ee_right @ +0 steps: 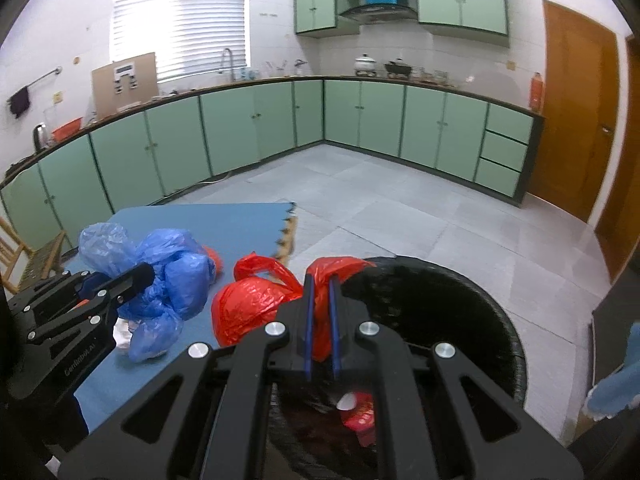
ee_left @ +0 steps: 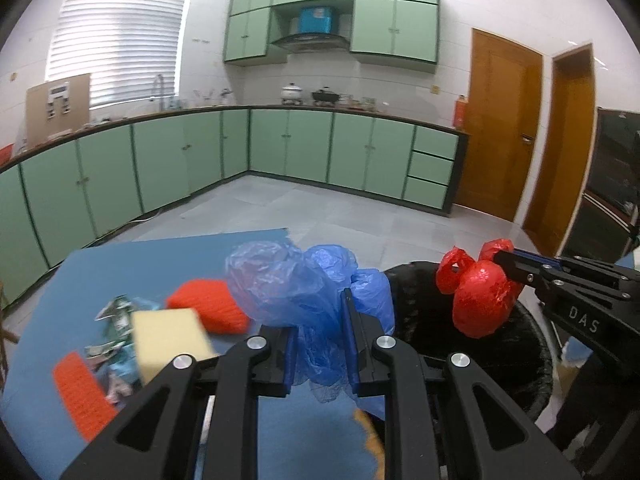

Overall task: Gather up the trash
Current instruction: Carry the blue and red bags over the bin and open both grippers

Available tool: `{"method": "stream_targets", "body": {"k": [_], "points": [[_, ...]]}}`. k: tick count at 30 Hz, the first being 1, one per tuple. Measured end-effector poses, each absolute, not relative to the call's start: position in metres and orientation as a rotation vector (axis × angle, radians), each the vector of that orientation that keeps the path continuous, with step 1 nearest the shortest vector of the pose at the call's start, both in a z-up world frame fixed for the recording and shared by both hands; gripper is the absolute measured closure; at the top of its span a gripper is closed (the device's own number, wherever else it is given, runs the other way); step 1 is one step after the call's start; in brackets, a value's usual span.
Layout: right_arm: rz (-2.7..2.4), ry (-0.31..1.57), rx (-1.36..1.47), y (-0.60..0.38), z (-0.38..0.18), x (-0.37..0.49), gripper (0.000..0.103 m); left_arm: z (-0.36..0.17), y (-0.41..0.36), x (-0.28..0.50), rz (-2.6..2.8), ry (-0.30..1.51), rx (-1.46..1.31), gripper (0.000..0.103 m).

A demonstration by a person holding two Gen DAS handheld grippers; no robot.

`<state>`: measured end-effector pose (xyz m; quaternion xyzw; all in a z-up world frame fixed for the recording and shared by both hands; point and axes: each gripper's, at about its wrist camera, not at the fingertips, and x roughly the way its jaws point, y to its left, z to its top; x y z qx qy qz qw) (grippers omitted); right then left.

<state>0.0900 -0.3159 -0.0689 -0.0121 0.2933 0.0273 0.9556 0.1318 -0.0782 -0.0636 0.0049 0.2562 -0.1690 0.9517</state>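
My left gripper [ee_left: 320, 312] is shut on a crumpled blue plastic bag [ee_left: 296, 280] and holds it above the blue mat [ee_left: 160, 264]; the bag also shows in the right wrist view [ee_right: 168, 276]. My right gripper [ee_right: 320, 300] is shut on a knotted red plastic bag [ee_right: 252, 304] and holds it at the left rim of the black-lined trash bin [ee_right: 440, 304]. In the left wrist view the red bag [ee_left: 480, 300] hangs over the bin [ee_left: 420, 300]. On the mat lie a yellow sponge [ee_left: 168, 340], orange netting [ee_left: 208, 308], an orange piece [ee_left: 80, 392] and crumpled wrappers [ee_left: 116, 316].
Red packaging [ee_right: 360, 416] lies inside the bin. Green kitchen cabinets [ee_right: 240, 128] line the far walls across a grey tiled floor [ee_right: 400, 208]. Wooden doors [ee_left: 500, 120] stand at the right. A wooden rack [ee_right: 24, 256] stands left of the mat.
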Motion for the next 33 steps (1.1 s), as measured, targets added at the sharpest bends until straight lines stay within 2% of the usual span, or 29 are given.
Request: {"method": "stream_targets", "body": {"k": [22, 26, 27, 29, 31, 33], "points": [[-0.143, 0.711, 0.020, -0.407, -0.129, 0.107, 0.097, -0.118, -0.190, 0.175, -0.523, 0.636, 0.067, 0.084], [-0.170, 0.723, 0.009, -0.412, -0.133, 0.110, 0.089, -0.128, -0.203, 0.182, -0.556, 0.678, 0.063, 0.076], [-0.175, 0.723, 0.007, -0.412, -0.134, 0.110, 0.078, -0.129, -0.203, 0.183, -0.562, 0.682, 0.058, 0.068], [-0.187, 0.719, 0.009, -0.415, -0.136, 0.110, 0.066, -0.129, -0.200, 0.182, -0.570, 0.682, 0.052, 0.058], [-0.191, 0.717, 0.013, -0.416, -0.137, 0.109, 0.062, -0.128, -0.197, 0.180, -0.569, 0.675, 0.052, 0.055], [-0.196, 0.710, 0.010, -0.413, -0.137, 0.109, 0.045, -0.126, -0.190, 0.179, -0.556, 0.673, 0.044, 0.052]]}}
